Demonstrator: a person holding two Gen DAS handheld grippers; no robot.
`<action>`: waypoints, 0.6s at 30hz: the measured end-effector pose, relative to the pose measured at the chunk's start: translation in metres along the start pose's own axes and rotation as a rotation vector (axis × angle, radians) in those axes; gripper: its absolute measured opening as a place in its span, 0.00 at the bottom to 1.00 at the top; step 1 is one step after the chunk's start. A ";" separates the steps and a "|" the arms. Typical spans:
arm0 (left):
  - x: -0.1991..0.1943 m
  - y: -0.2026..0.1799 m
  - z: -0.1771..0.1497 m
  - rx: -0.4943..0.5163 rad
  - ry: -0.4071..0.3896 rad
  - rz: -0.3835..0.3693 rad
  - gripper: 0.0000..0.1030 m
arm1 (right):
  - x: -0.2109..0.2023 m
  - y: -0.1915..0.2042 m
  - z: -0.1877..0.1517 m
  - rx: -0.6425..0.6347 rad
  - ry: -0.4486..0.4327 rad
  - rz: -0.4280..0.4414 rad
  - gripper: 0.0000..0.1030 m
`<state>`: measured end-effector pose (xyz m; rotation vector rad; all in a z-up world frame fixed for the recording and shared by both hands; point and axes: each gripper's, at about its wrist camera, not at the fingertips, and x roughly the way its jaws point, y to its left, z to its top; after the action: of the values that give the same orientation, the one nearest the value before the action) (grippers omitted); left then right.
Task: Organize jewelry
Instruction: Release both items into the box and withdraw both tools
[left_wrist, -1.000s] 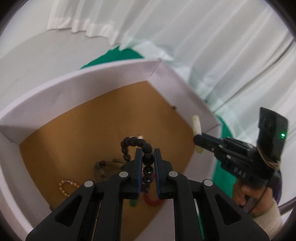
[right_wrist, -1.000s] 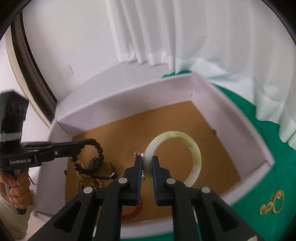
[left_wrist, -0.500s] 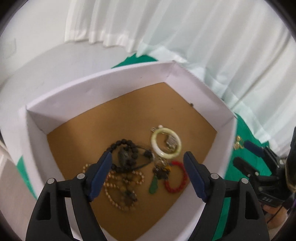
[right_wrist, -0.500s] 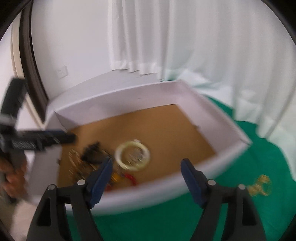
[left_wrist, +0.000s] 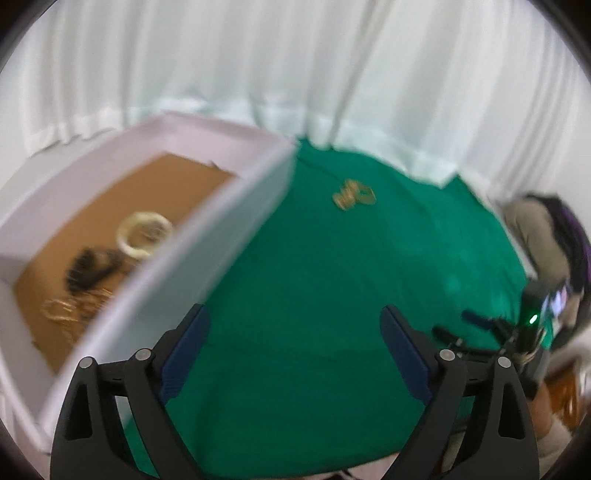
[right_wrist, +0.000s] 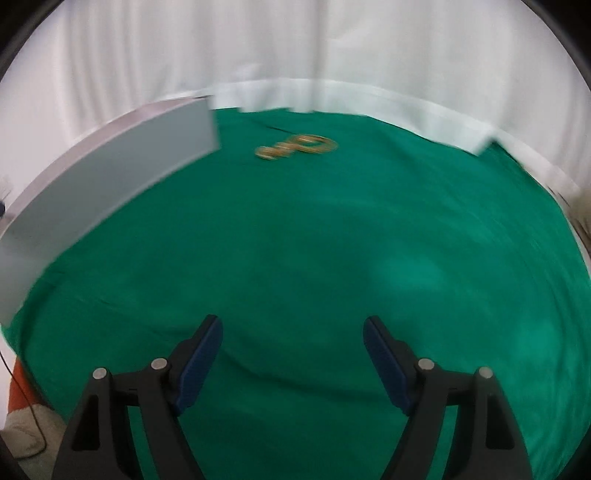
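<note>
Green cloth (right_wrist: 332, 258) fills the view, the white box (left_wrist: 207, 236) off to the left with the pale bangle (left_wrist: 144, 233) and beads inside. Left gripper (left_wrist: 293, 354) opening with nothing between its jaws; right gripper (right_wrist: 292, 350) wide and bare. The gold piece (right_wrist: 297, 146) lies alone on the cloth beyond them: probably light, slippery metal, best pinched across its ring.

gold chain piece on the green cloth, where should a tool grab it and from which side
The gold chain jewelry piece lies flat and alone on the green cloth, apart from the white cardboard box. It is probably best taken from above, with the pads pinching across the bunched links at its left end rather than the open ring. Blur hides finer detail.
</note>
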<state>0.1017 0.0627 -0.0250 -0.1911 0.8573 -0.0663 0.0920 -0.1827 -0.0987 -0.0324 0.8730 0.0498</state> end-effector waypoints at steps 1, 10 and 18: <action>0.010 -0.008 -0.004 0.013 0.027 -0.015 0.91 | -0.002 -0.010 -0.005 0.013 0.002 -0.022 0.78; 0.033 -0.033 -0.026 0.072 0.112 0.009 0.91 | -0.007 -0.032 -0.014 0.043 -0.048 -0.088 0.78; 0.047 -0.030 -0.031 0.054 0.148 0.033 0.91 | -0.010 -0.021 -0.022 0.019 -0.052 -0.078 0.78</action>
<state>0.1094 0.0221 -0.0739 -0.1223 1.0045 -0.0732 0.0703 -0.2054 -0.1049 -0.0476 0.8198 -0.0307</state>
